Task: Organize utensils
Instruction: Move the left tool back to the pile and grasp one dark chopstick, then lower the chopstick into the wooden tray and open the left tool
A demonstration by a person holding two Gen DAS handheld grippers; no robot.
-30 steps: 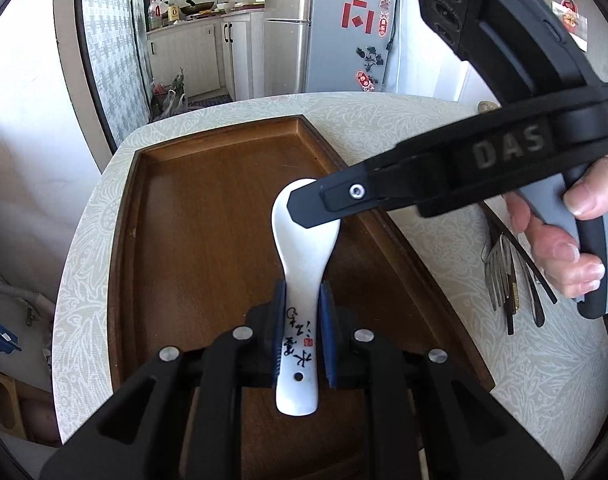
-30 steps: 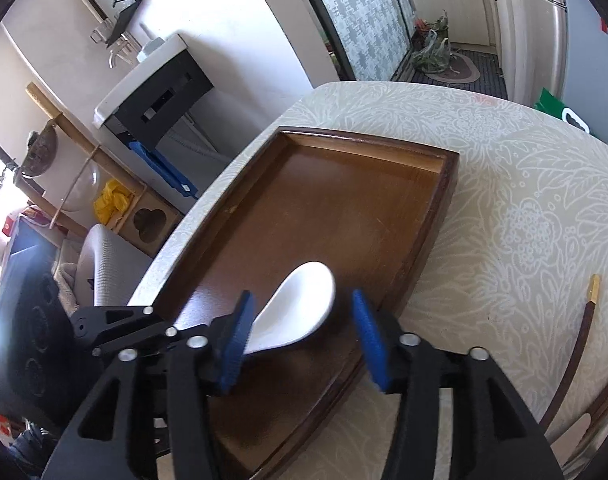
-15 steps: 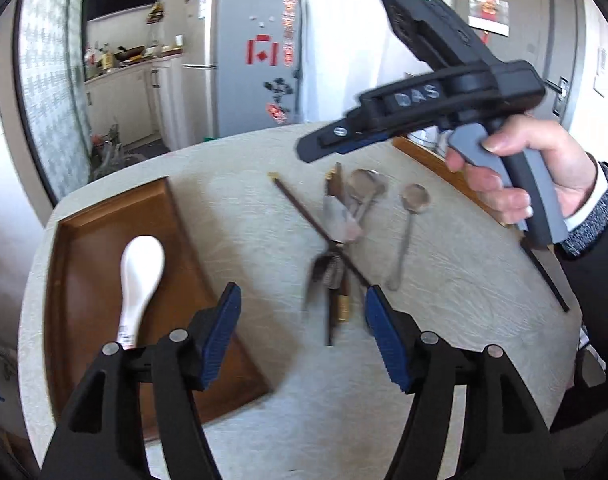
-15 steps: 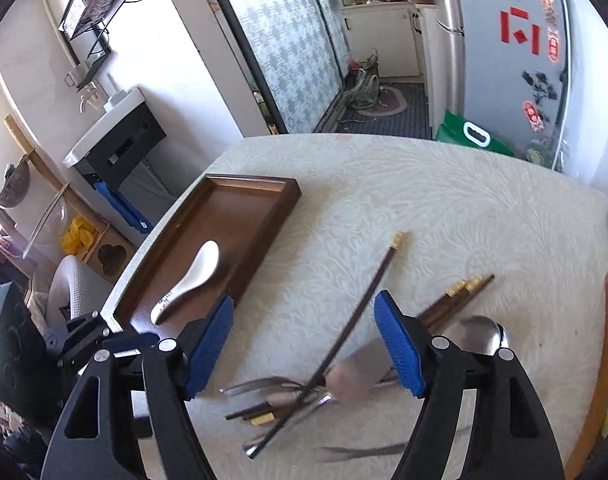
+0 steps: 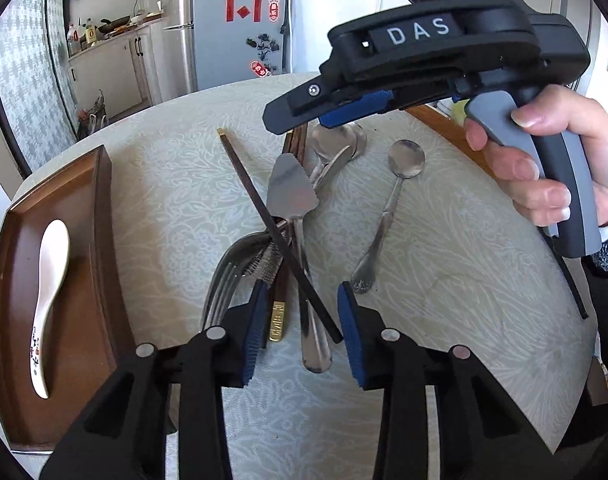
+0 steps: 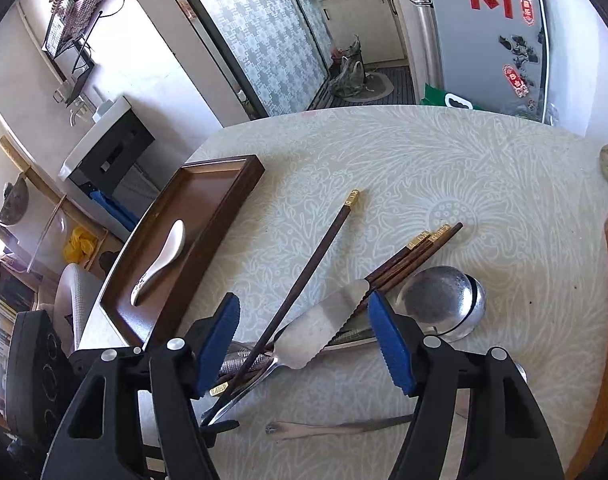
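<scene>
One hand (left view only)

On my right gripper the white letters read "DAS" — the white spoon's black characters are perhaps too small to read.

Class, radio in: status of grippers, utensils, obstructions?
Both hand-held grippers open, empty. White spoon in tray. Chopstick lies across the utensil pile.

Grey fridge with red magnets, patterned sliding door, white kitchen cabinets, wire rack.
</scene>
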